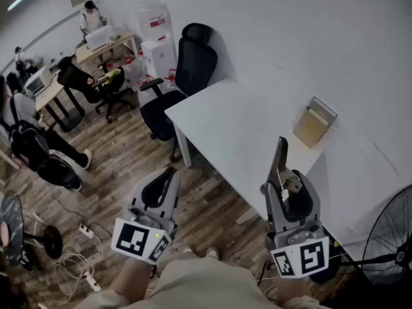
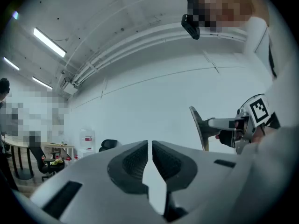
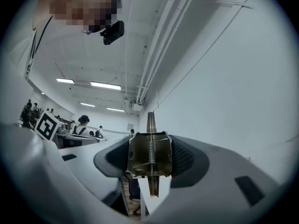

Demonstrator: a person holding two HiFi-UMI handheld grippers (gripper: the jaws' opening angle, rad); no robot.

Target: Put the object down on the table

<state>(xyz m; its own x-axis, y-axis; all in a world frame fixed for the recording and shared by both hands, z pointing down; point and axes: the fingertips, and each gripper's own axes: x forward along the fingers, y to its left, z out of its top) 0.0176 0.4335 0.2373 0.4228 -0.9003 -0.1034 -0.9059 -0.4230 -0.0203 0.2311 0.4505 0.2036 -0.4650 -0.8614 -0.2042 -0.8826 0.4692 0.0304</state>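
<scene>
Beige clothing (image 1: pixel 205 287) of the person fills the bottom edge of the head view; both grippers are held just ahead of it, above a wood-plank floor (image 1: pixel 122 166).

Right gripper (image 1: pixel 285 184): jaws pinch a metal spring clip (image 1: pixel 281 161). In the right gripper view the clip's brass-coloured body sits squarely between the two dark pads, touching both, with its coil spring facing the camera and a thin flat blade standing up past the fingertips. In the head view that blade points up and away from the person, and shows against the near edge of the white table (image 1: pixel 232 124). The clip is in the air and does not rest on the tabletop.

Left gripper (image 1: pixel 168 176): jaws pressed together, only a hairline gap between the ribbed pads, nothing in them. It hangs over the floor, well apart from the table's near left corner.

On the table, toward its far right edge, next to the white wall: one tan box (image 1: pixel 314 122), standing alone.

Surroundings: a black office chair (image 1: pixel 192 69) at the table's far left corner; a standing fan (image 1: pixel 391 237) at the lower right of the head view; power strips (image 1: pixel 86 230) and cables on the floor at the left; desks with seated people further back.
</scene>
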